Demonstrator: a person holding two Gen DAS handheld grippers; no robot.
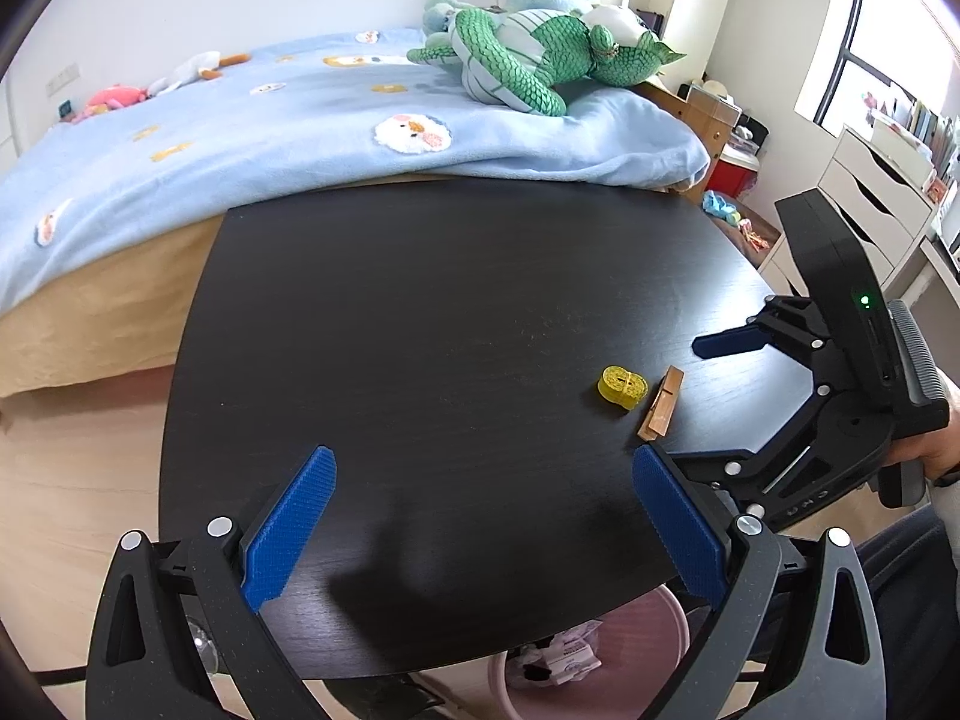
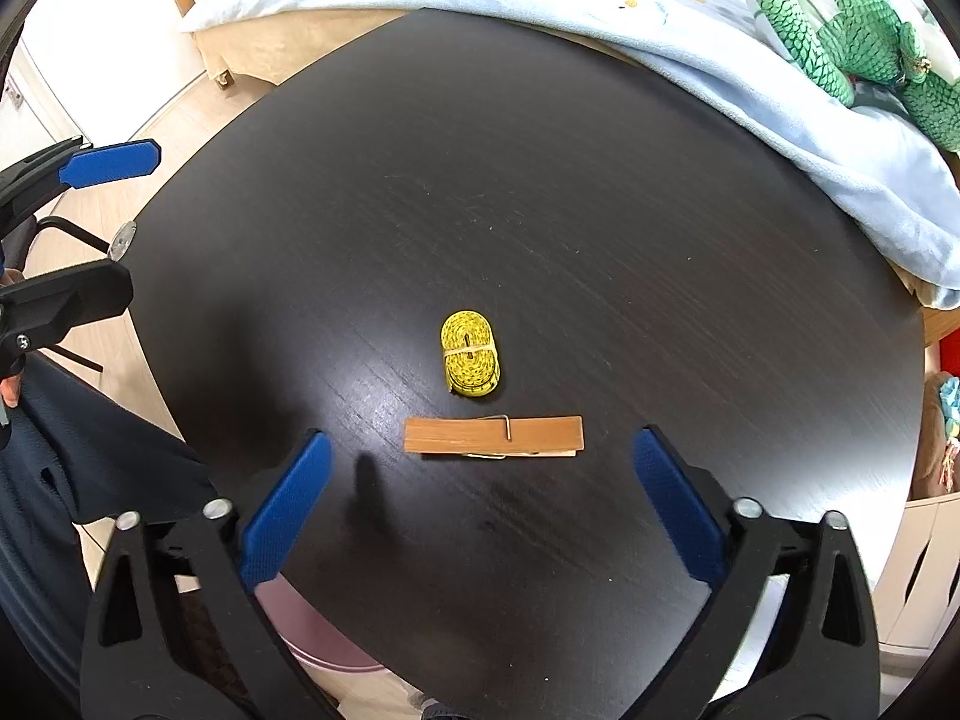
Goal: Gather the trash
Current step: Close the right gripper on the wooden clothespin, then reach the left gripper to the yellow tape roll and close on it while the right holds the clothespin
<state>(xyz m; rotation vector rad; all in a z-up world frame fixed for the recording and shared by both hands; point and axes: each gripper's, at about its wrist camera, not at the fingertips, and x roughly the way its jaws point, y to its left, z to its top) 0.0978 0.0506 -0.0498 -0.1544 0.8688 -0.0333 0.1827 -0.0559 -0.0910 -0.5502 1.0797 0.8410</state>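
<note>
Trash-wise I've got a wooden spring clothespin (image 2: 493,436) and a yellow rolled tape measure (image 2: 471,355) sitting just beside each other on the dark round table (image 2: 540,210). My right gripper (image 2: 480,495) hovers right above the pin, jaws spread and empty, the pin's long axis crossways between the fingers. Left gripper (image 1: 480,525) is farther off, also spread and empty. Plenty of bare tabletop around, pink bin (image 1: 636,624) below the near edge.

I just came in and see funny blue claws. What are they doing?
A person holds a claw in each hand over the dark round table. The right claw is open just short of a wooden clothespin lying beside a rolled yellow measuring tape. The left claw is open and empty. Nothing is picked up yet.
</note>
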